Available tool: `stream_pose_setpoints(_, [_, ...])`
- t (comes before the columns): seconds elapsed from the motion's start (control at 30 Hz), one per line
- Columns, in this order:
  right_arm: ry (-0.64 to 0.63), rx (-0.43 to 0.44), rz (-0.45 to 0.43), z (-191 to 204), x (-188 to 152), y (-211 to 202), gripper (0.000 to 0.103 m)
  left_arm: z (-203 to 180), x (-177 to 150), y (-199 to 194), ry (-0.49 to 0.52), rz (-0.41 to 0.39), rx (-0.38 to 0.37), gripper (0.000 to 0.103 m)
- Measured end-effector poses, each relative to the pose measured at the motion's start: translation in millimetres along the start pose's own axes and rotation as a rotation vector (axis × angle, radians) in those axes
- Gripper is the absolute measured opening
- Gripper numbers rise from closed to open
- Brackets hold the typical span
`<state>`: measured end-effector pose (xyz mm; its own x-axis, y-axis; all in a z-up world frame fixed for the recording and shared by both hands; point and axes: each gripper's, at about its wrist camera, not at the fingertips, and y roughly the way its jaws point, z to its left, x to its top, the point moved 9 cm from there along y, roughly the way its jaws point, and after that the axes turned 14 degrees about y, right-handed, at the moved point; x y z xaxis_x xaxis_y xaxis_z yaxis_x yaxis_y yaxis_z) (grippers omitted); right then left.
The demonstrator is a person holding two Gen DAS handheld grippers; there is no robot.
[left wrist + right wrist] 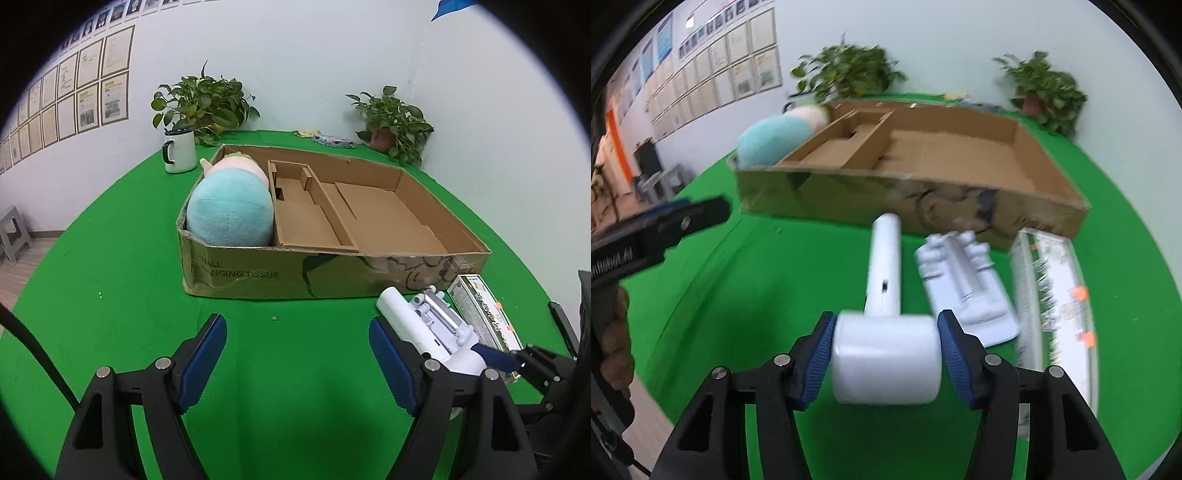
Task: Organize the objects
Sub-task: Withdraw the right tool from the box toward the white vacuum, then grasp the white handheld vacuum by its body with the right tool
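A bright green cloth covers the round table [110,266], and pale walls stand behind it. Nearest in the right wrist view, the right gripper [886,354] has its blue pads pressed on both sides of the fat roll end of a white lint roller with a long round handle [884,258]. The handle's long line runs away from the gripper, and its tip points toward 12 o'clock, at the box. At about 2 o'clock from the roll lies a white plastic tray with bumpy shapes [964,284], flat on the cloth, just beside the handle. Farther right, at 3 o'clock, lies a long flat packet with green and white print [1052,295]. The left gripper [297,354] hangs over bare cloth with its jaws wide apart and nothing between them. Beyond all this sits a wide, low brown cardboard box [332,273] with dividers inside. A round blue and pink soft toy [231,206] fills its left part. Behind the box, at 11 o'clock, stands a white mug with a black handle [180,151]. Two leafy green potted plants [207,103] stand by the back wall, and framed papers [88,96] hang in rows on the left wall.
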<state>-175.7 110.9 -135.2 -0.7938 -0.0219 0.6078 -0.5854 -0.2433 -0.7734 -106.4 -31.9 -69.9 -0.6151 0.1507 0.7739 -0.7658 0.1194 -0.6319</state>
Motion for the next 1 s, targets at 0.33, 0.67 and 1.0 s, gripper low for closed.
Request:
stream_pose_setpoints(0.33, [0.08,0.088,0.084,10,-30,-15,0.055,-19,-13,9,-0.035,0.061,-0.119,0.079])
stream_pose_setpoints(0.67, [0.008,0.19,-0.008,33,-53,-45,0.1,-63,-45,37,-0.148,0.226,-0.452,0.079])
stream_pose_setpoints(1.0, [-0.043,0.169,0.025,48,-76,-36,0.089,-97,-59,41,-0.208,0.264,-0.597,0.064])
